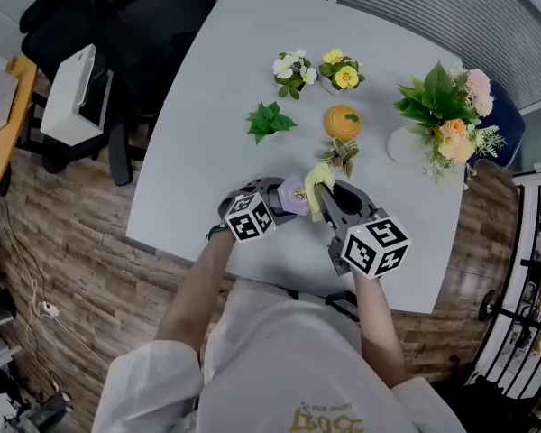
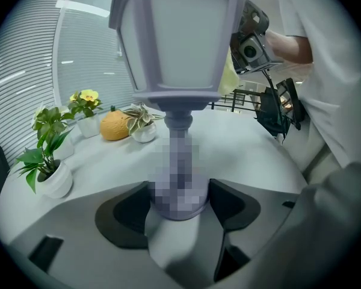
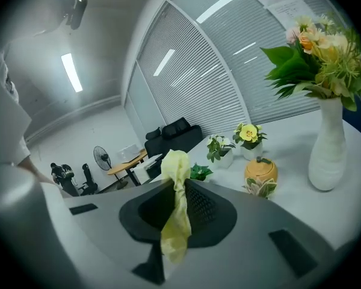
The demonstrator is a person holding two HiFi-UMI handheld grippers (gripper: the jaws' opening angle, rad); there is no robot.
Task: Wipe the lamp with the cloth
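Steadying the lamp [image 2: 174, 47], we clamp our left gripper [image 2: 179, 198] on its base between the fingers [image 2: 236, 205], while our right gripper [image 3: 179, 212] pinches the cloth [image 3: 175, 161] tight, ready for wiping.

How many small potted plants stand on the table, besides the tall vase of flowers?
4: a white-flowered one and a yellow-flowered one farthest, a leafy green one nearer, a variegated one beside the orange jar. None seems hidden.

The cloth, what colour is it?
Pale yellow. The cloth shows best in the right gripper view, pinched by the right gripper.
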